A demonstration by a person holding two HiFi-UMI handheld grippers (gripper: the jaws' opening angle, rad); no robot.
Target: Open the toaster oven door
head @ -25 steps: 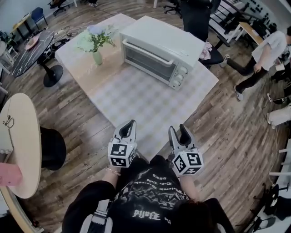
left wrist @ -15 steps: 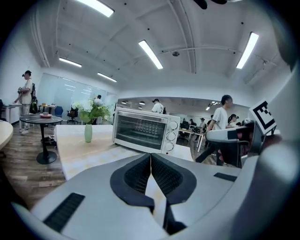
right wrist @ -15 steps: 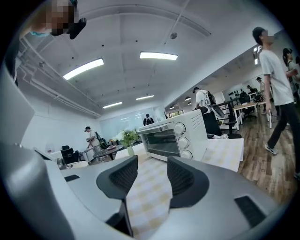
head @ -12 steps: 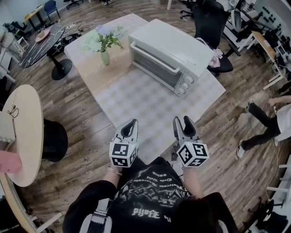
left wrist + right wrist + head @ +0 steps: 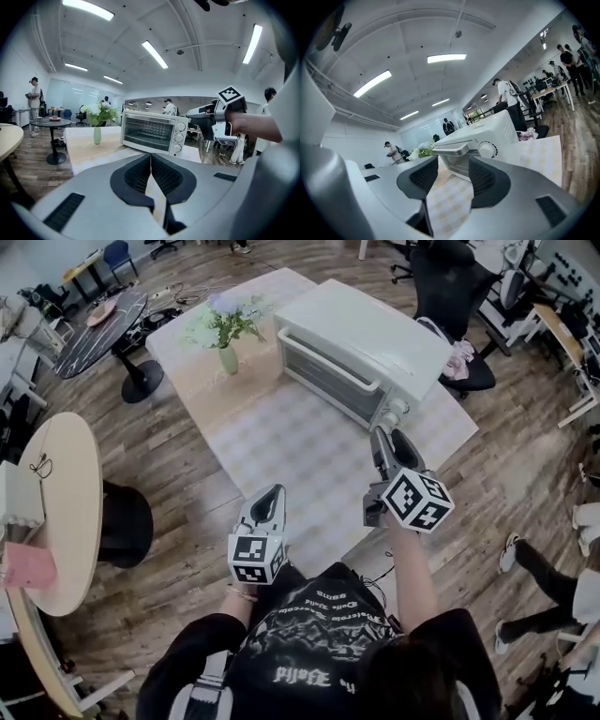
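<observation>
Two claws are raised in front of the person, and neither touches anything. Farthest from the toaster oven (image 5: 366, 338), the left claw (image 5: 270, 495) hangs low with its jaws clenched together on nothing. The right claw (image 5: 392, 444) is much nearer the oven, off its knob-side front corner. Its jaws stand released and apart, with only air and the checked cloth of the desk (image 5: 281, 451) between them.

I judge this to be the approach step, with the door (image 5: 326, 371) not yet touched. The next move calls for carrying the open right claw in to the handle (image 5: 452, 149), which its own view already frames between the jaws. The claw must then close across the bar and pull outward and down, since the door looks hinged at its lower edge.

The oven sits toward the far side of the desk, turned at an angle. It is pale, with a glass door fully shut, a long bar handle along the top edge, and three knobs (image 5: 394, 413) stacked beside the door. A vase of flowers (image 5: 228, 352) stands near the oven, on the side away from the knobs.
</observation>
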